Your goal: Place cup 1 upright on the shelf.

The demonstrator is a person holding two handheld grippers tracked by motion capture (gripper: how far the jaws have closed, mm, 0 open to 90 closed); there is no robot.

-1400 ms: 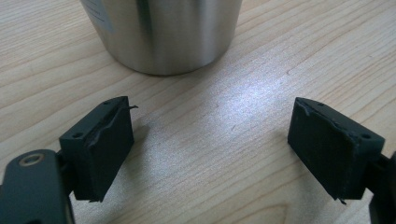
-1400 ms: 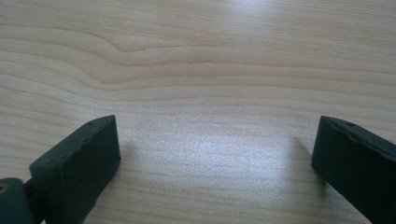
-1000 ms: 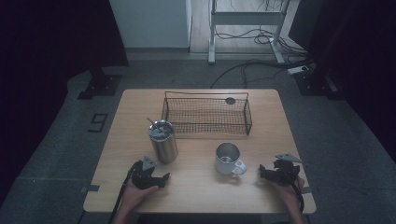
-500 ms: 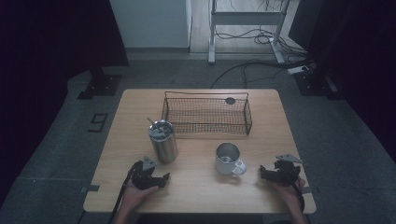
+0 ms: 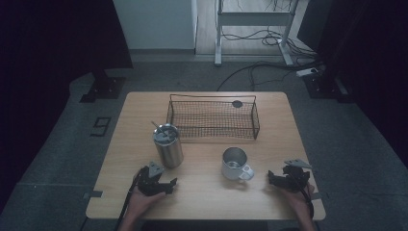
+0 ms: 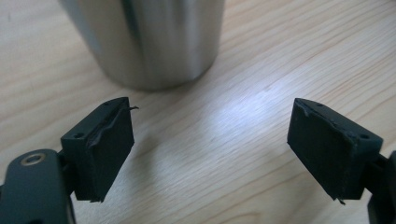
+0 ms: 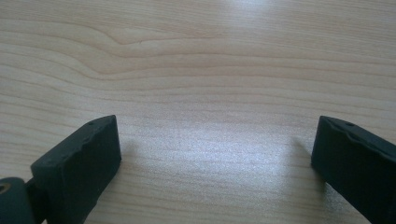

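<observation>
Left gripper low on surface, jaws spread, empty, just short of steel tumbler base. Advance straight, centre tumbler between pads, grip low, avoid tipping. Right gripper spread, idle beside mug. Against earlier frame: hands, tumbler, mug unmoved.

Front of bench: bare wood between the two hands, free to pass.
Left side: steel tumbler stands just ahead.
Middle: mug blocks.
Back: wire basket closes the way.
</observation>
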